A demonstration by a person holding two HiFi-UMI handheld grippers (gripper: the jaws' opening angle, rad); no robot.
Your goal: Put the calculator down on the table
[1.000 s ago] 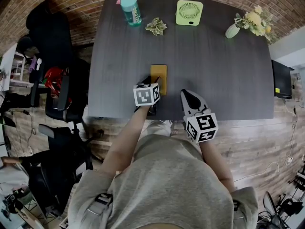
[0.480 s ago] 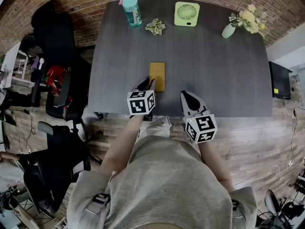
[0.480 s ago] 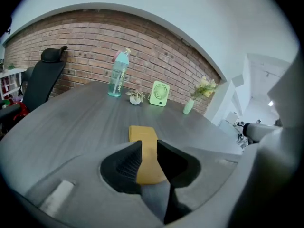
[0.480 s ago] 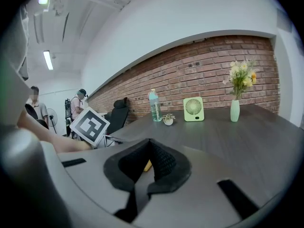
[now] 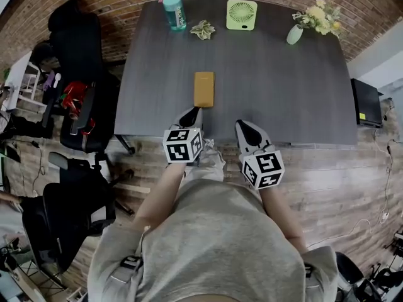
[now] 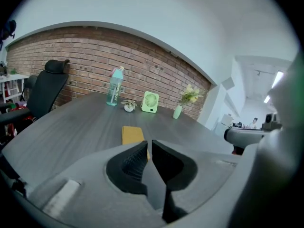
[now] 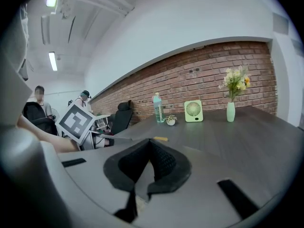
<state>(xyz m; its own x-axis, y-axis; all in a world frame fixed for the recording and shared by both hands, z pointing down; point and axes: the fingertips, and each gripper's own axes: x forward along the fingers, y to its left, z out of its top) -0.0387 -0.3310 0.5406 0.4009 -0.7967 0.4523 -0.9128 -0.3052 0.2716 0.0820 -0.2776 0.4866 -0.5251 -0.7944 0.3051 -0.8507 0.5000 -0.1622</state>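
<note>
The yellow calculator lies flat on the dark grey table, a little in from its near edge. My left gripper hangs over that edge, just short of the calculator and clear of it. In the left gripper view the calculator shows beyond the left gripper, whose jaws are closing, nearly together, with nothing between them. My right gripper is off the table's near edge, shut and empty. The right gripper view shows the right gripper with its pads together and the calculator as a thin yellow strip.
Along the table's far edge stand a teal bottle, a small plant, a green fan and a vase of flowers. Black office chairs stand left of the table. A dark monitor sits at the right.
Both grippers have drawn back toward the person, off the table's near edge. The left gripper has left the calculator and brought its jaws together. The calculator has stayed put.
</note>
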